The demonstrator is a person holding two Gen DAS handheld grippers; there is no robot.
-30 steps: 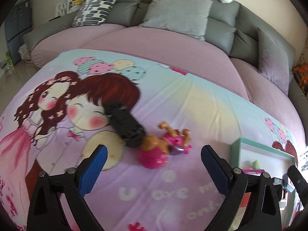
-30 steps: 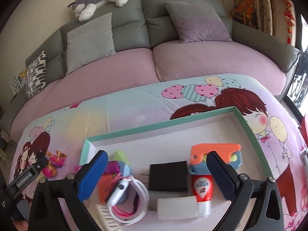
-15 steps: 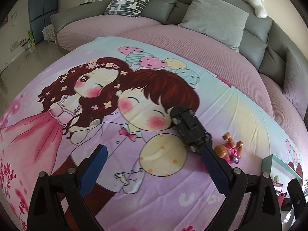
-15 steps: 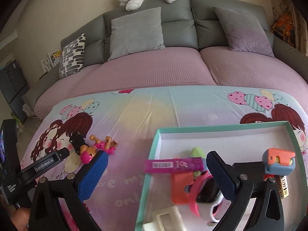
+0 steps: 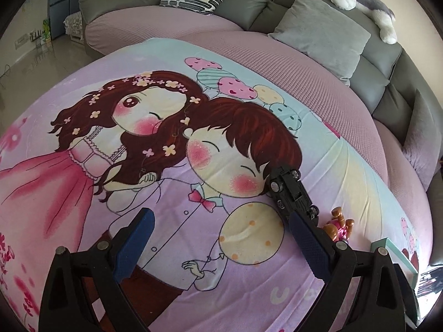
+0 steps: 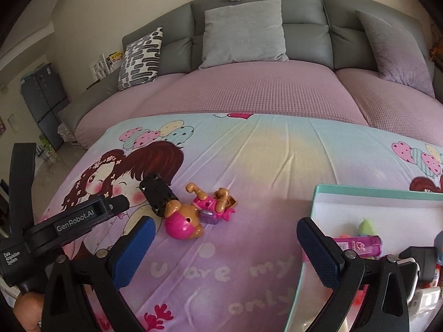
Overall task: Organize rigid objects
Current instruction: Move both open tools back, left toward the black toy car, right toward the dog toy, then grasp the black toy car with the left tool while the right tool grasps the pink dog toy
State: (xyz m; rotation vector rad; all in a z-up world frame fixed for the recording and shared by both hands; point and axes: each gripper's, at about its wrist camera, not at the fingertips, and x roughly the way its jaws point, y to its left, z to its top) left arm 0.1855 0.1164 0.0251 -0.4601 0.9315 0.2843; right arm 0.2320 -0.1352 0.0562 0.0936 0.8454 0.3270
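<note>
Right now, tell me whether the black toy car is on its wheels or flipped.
Flipped. The black toy car lies with its underside and wheels facing up on the cartoon bedsheet, beside the pink puppy toy, outside the box.

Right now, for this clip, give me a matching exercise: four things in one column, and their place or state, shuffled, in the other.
Things:
1. black toy car
2. pink puppy figure
3. pink lighter
4. right claw

Places or states:
A. inside the teal-rimmed box
B. open and empty above the blanket
C. lying on the blanket, touching the car
D. on the blanket over the cartoon boy's printed face

Pairs: 1-D, 2-C, 3-A, 4-B
</note>
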